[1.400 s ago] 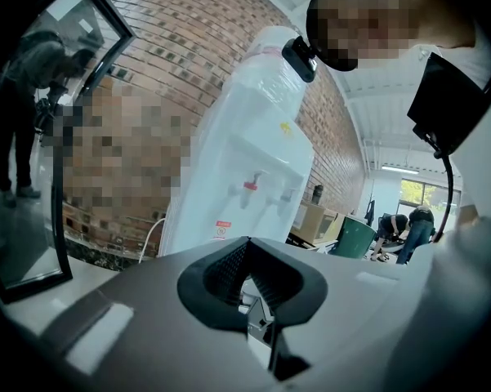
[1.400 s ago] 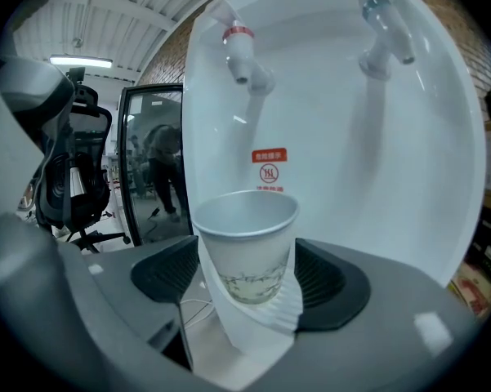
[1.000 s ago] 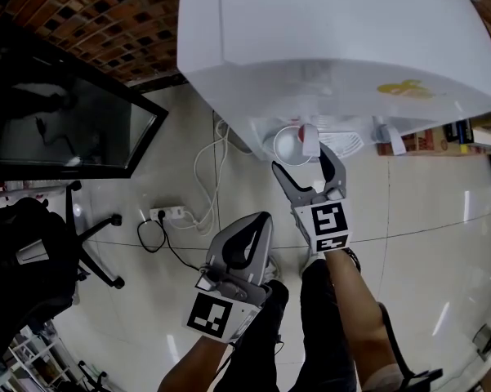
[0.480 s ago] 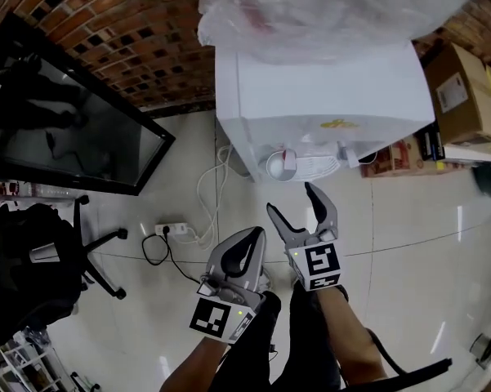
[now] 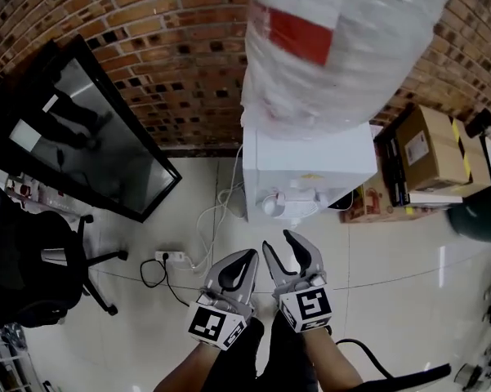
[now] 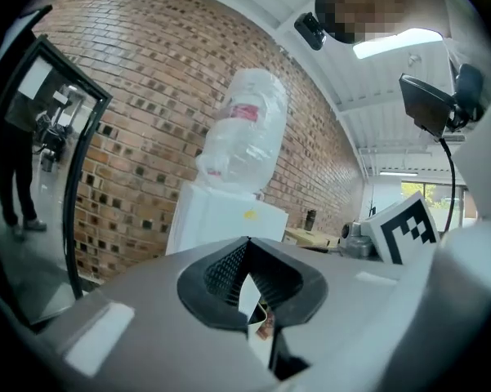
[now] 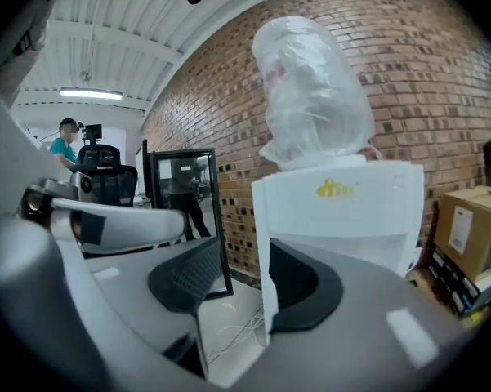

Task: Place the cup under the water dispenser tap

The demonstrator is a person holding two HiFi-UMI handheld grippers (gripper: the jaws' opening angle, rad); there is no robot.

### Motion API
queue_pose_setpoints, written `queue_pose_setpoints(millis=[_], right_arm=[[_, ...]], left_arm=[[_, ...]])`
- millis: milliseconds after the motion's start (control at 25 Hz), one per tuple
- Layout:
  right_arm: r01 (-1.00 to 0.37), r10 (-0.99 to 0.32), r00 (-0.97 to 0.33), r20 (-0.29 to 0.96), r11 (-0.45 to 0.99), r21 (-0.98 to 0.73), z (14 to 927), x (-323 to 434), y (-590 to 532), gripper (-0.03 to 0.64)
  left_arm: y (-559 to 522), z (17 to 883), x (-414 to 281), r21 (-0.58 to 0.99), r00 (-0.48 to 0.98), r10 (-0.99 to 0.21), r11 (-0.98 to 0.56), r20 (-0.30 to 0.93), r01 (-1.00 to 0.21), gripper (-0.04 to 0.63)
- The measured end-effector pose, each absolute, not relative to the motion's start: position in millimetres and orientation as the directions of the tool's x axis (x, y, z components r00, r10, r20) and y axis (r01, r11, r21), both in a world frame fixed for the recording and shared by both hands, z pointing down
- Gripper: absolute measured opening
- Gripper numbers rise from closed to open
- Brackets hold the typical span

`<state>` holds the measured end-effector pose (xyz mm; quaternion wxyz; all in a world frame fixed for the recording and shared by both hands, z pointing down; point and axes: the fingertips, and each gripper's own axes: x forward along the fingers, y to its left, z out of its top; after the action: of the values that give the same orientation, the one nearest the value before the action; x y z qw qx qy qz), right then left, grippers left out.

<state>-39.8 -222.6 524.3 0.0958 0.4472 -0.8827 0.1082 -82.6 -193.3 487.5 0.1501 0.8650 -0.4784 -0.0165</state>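
Head view: the small round white cup [image 5: 270,205] stands in the recess of the boxy white plastic water dispenser [image 5: 310,166], under its taps, well ahead of the left gripper [image 5: 250,256] and right gripper [image 5: 277,239]. Its mouth faces up, so its long axis is vertical. A crinkled, plastic-wrapped bottle [image 5: 343,47] tops the dispenser.

Left gripper view: ribbed black pads [image 6: 220,272] meet tip to tip, holding nothing.

Right gripper view: the jaws stand partly apart, closing, and are empty. One jaw covers the recess, so only the head view shows the cup.
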Motion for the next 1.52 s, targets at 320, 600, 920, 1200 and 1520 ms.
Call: queue_pose_setpoints(millis=[320,600,920,1200,1520], right_arm=[[-0.784,-0.755,-0.614,0.233,0.616,-0.070,421.0,-54.1,-181.7,0.115],[-0.768,-0.757,-0.624,0.194,0.640,0.025,346.5,-57.7,-153.6,0.083],[-0.782,-0.779,-0.604,0.169,0.620,0.064,308.0,-49.9,-136.1,0.054],[-0.800,-0.793,-0.584,0.175,0.599,0.043,302.6,-41.1,-116.7,0.029],[-0.801,-0.792,-0.583,0.183,0.597,0.031,306.5,-23.8,-82.7,0.009]], left_arm=[[-163.9,397.4,-82.6,0.267,0.580,-0.814,-0.555,0.020,-0.788,-0.008],[-144.2,338.2,-92.6,0.244,0.592,-0.804,-0.588,-0.064,-0.772,-0.008],[-130.7,307.7,-86.3,0.231,0.634,-0.767,-0.638,-0.101,-0.735,-0.008],[-114.3,308.8,-77.3,0.245,0.669,-0.740,-0.663,-0.072,-0.707,-0.008],[-86.9,299.4,-59.9,0.235,0.675,-0.733,-0.673,-0.084,-0.701,-0.008]])
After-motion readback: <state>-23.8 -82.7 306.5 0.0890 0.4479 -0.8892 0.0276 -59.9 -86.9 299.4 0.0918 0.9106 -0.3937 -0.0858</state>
